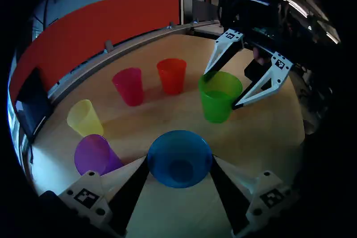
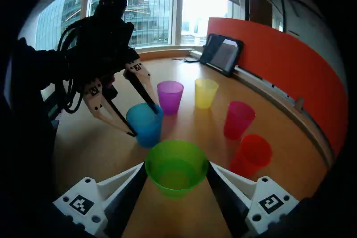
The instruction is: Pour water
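My left gripper [image 1: 179, 163] is shut on a blue cup [image 1: 180, 146], with one finger on each side of it. The blue cup [image 2: 145, 125] stands upright on the wooden table [image 2: 89, 148], and the left gripper [image 2: 143, 121] is seen gripping it from the far side. My right gripper [image 2: 176, 166] is shut on a green cup [image 2: 176, 173]. The green cup [image 1: 218, 97] is also upright, with the right gripper [image 1: 219, 89] clamped around it. A faint liquid line seems to show inside the green cup.
More cups stand on the table: red [image 1: 172, 75], pink [image 1: 129, 86], yellow [image 1: 85, 117] and purple [image 1: 94, 154]. An orange wall panel [image 1: 102, 28] and a ledge run along the table's far side. A dark laptop bag [image 2: 221, 54] lies near the windows.
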Action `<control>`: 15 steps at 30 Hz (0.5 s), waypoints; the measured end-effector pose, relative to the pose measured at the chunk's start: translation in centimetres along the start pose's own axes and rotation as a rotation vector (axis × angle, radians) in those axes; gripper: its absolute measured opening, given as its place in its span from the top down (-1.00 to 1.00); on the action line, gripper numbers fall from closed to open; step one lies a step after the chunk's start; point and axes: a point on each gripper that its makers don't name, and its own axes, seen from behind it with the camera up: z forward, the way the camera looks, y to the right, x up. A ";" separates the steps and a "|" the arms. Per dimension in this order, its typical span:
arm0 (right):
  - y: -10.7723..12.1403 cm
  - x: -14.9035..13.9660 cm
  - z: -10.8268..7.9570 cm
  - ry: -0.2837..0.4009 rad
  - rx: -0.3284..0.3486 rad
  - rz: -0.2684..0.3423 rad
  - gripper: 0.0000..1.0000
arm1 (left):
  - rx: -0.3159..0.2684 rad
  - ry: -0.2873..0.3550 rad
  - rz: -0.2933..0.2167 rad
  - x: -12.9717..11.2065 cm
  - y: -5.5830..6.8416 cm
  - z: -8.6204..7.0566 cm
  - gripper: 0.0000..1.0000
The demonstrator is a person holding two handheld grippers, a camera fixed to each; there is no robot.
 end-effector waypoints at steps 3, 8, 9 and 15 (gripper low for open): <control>-0.1 0.0 0.1 0.000 0.002 -0.001 -0.86 | -0.001 -0.011 -0.002 -0.2 0.0 -0.1 -0.81; -0.3 -0.1 0.2 -0.001 0.002 0.001 -0.85 | 0.002 -0.026 -0.002 -0.5 0.0 -0.2 -0.90; -0.3 -0.2 0.3 -0.001 0.002 0.002 -0.86 | 0.003 -0.030 -0.002 -0.6 0.0 -0.2 -0.96; -0.4 -0.9 0.8 -0.008 -0.006 0.005 -0.86 | 0.003 -0.055 -0.007 -1.4 0.3 -0.6 -0.96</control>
